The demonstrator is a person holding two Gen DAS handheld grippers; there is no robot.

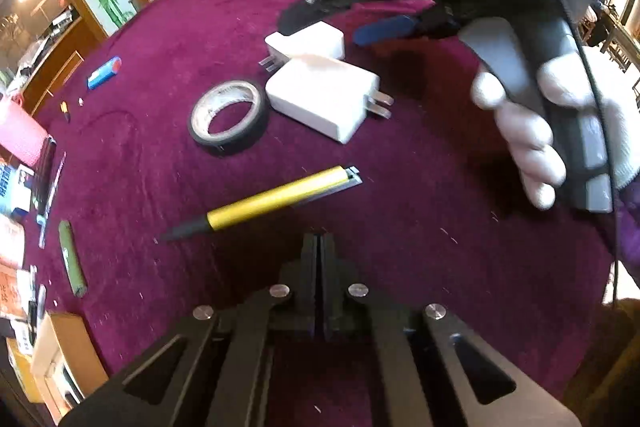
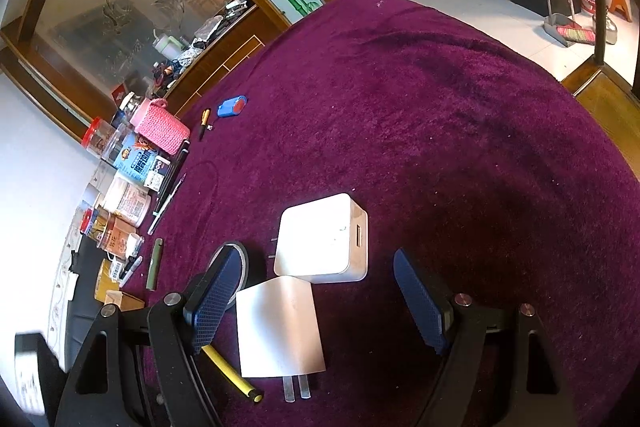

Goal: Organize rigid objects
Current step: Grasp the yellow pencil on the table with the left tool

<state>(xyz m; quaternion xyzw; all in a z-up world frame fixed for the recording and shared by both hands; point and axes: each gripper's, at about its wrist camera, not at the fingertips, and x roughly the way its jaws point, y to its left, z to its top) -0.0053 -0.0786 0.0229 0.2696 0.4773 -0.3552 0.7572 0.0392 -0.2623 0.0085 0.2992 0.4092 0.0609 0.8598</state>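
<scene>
Sizing up: right gripper [image 2: 316, 301] over two white chargers, nothing held.
Table [image 2: 440, 115]: purple velvet cloth, soft pile; small items sink slightly.
Right gripper: jaws wide apart, straddling the near charger [image 2: 280, 327].
Left gripper [image 1: 318, 247]: jaws pressed together, empty, hovering short of the pen [image 1: 272, 201].
Near charger: centre of table, prongs toward camera; judged rigid, light, smooth plastic, maybe slippery. Grip the flat sides, avoid prongs.
Far charger [image 2: 320, 239]: touching or just beside the near one; may get nudged.
Tape [image 1: 228, 117]: just beside the chargers, close to the left blue pad [image 2: 210, 301].
Pen: yellow barrel, partly under that pad; rolls easily.
Clutter: jars, boxes along left edge, well apart.
</scene>
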